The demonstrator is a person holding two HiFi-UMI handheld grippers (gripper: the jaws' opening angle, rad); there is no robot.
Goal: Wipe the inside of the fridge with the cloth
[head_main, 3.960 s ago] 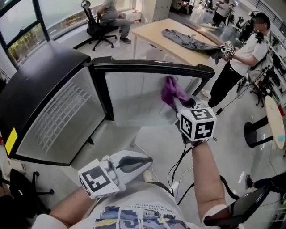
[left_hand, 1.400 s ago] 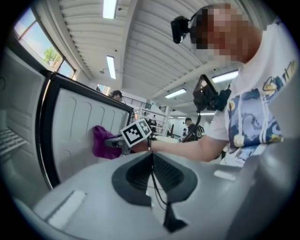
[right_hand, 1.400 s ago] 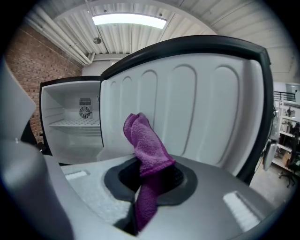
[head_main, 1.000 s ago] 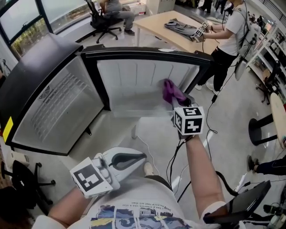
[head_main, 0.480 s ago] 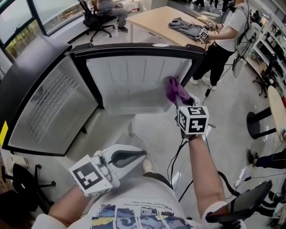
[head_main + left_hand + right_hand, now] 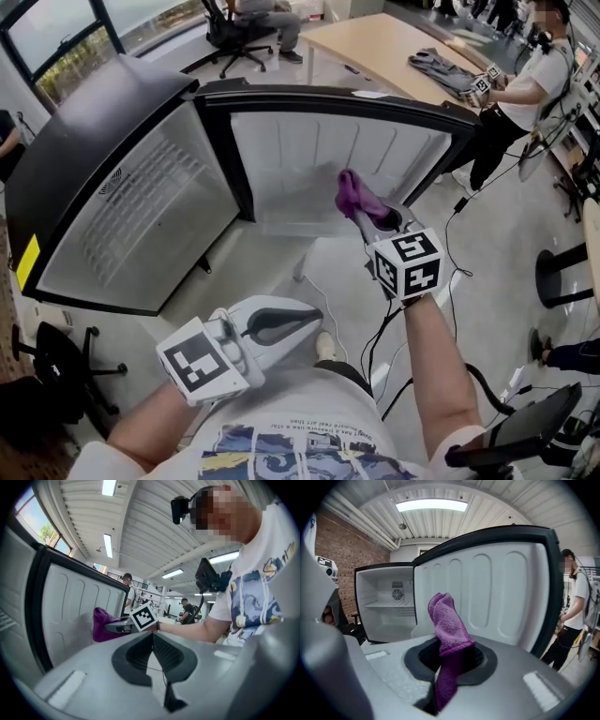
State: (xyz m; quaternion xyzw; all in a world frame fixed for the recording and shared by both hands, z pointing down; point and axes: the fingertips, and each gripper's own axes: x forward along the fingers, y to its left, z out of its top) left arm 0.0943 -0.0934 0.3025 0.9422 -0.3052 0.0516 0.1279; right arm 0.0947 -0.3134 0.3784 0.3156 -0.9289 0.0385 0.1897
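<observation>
The floor (image 6: 506,244) was pale grey and glossy, with black cables trailing across it on the right. At the far side stood a light wooden table (image 6: 394,47) with a grey garment (image 6: 445,70) lying on it, and a person in a white shirt (image 6: 525,89) stood at its right end. An office chair (image 6: 230,33) sat farther back, below the windows (image 6: 56,28) on the far left.

The black fridge (image 6: 122,216) filled the left of the scene, its white interior and wire shelf exposed. Its door (image 6: 319,150) was swung wide open, with the ribbed white inner liner facing the near side.

The cloth (image 6: 356,195) was purple and fluffy, bunched into a soft upright fold. It was pinched in the right gripper (image 6: 361,214), whose jaws were clamped on its lower part (image 6: 450,656), and the free end (image 6: 447,625) rose above them. It sat in front of the lower right part of the door liner; actual contact could not be told.

The left gripper (image 6: 281,323) was held low and near, close to the person's body. Its jaws (image 6: 152,641) were pressed together with nothing between them.
</observation>
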